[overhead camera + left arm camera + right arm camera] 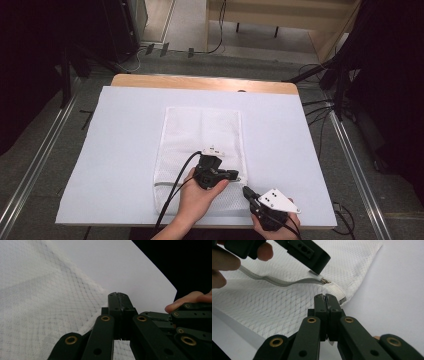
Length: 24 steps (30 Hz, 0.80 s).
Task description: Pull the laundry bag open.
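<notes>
A white mesh laundry bag [200, 132] lies flat on the white sheet [125, 150], its zipper [279, 282] running across its near end. My left gripper [239, 176] is shut on the zipper pull [325, 281] and holds that stretch of zipper lifted off the mesh. In the left gripper view its jaws [119, 296] meet over the bag [37, 302]. My right gripper [246, 191] sits just right of it at the bag's near right edge. Its jaws [327, 298] are shut on the bag's fabric [282, 305], beside a ribbed white tab [336, 291].
The sheet covers a wooden table whose far edge [200, 82] shows bare. Metal rails [350, 155] run along both sides on the floor, with cables [320, 107] at the right. Bare sheet lies left and right of the bag.
</notes>
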Motion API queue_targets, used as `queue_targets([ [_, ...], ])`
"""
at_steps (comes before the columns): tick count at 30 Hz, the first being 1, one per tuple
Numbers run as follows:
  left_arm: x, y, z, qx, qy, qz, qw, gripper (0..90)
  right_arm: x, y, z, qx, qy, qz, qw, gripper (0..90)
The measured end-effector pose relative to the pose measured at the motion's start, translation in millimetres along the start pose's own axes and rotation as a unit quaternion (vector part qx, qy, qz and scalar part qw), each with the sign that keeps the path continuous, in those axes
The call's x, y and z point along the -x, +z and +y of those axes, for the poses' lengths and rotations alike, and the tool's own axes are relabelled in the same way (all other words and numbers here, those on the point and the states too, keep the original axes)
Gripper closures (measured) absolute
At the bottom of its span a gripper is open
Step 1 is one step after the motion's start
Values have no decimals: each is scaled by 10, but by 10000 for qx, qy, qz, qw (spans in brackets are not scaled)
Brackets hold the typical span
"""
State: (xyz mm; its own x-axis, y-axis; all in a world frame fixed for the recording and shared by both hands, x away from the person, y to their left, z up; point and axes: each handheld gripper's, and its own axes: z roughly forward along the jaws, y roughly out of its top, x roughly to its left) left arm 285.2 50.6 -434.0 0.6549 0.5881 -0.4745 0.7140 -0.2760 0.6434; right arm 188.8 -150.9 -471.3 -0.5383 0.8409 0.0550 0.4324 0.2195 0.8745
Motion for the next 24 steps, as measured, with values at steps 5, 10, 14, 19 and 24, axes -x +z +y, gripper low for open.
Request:
queue_targets([
  [5, -11, 1, -28, -11, 7, -100, 9999, 891, 0, -3, 7, 16, 24, 15, 10000, 900],
  [10, -99, -61, -32, 326, -306, 323, 9985, 632, 9, -9, 9, 41, 14, 52, 10000, 900],
  [14, -175, -17, -53, 50, -595, -86, 9982, 557, 7, -13, 8, 45, -9, 36, 10000, 900],
  [19, -157, 11, -71, -15, -603, -397, 9974, 687, 6, -12, 12, 49, -9, 45, 10000, 900],
  [24, -150, -2, -71, 8, -414, -394, 9984, 822, 2, -11, 11, 46, -29, 88, 9999, 900],
])
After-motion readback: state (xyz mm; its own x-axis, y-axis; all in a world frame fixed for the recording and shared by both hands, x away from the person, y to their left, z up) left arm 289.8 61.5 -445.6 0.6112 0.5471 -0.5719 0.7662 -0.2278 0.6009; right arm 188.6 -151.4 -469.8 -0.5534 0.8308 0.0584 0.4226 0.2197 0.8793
